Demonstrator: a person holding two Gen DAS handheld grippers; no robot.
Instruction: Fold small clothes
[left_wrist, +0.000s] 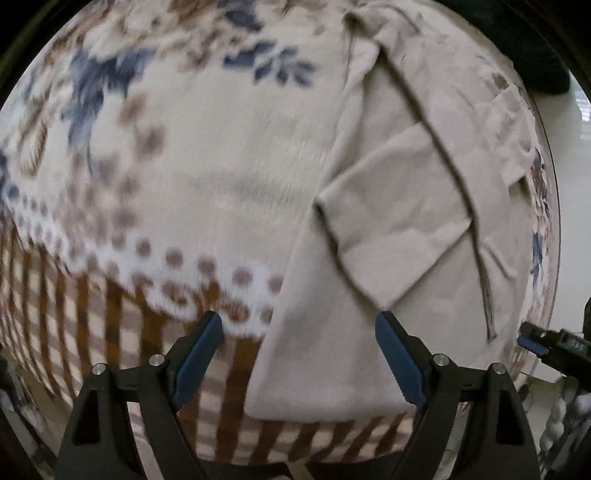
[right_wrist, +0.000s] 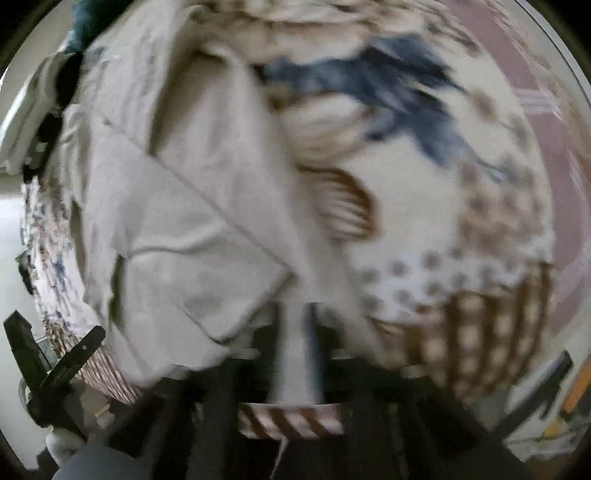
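Note:
A beige small garment (left_wrist: 399, 206) lies spread on a flower-patterned blanket (left_wrist: 207, 155), with one part folded over its middle. My left gripper (left_wrist: 299, 328) is open above the garment's near edge, its blue pads on either side of the hem and touching nothing. In the blurred right wrist view the same garment (right_wrist: 192, 221) fills the left half. My right gripper (right_wrist: 299, 332) is shut on a strip of the garment's near edge, pinched between the two pads. The right gripper's tip also shows in the left wrist view (left_wrist: 532, 341) at the far right.
The blanket has blue flowers, brown dots and a brown checked border (left_wrist: 110, 332). A dark green cloth (left_wrist: 532, 44) lies at the far right corner. The bed's edge and a pale floor (left_wrist: 587, 129) are on the right. A black stand (right_wrist: 55, 373) is at lower left.

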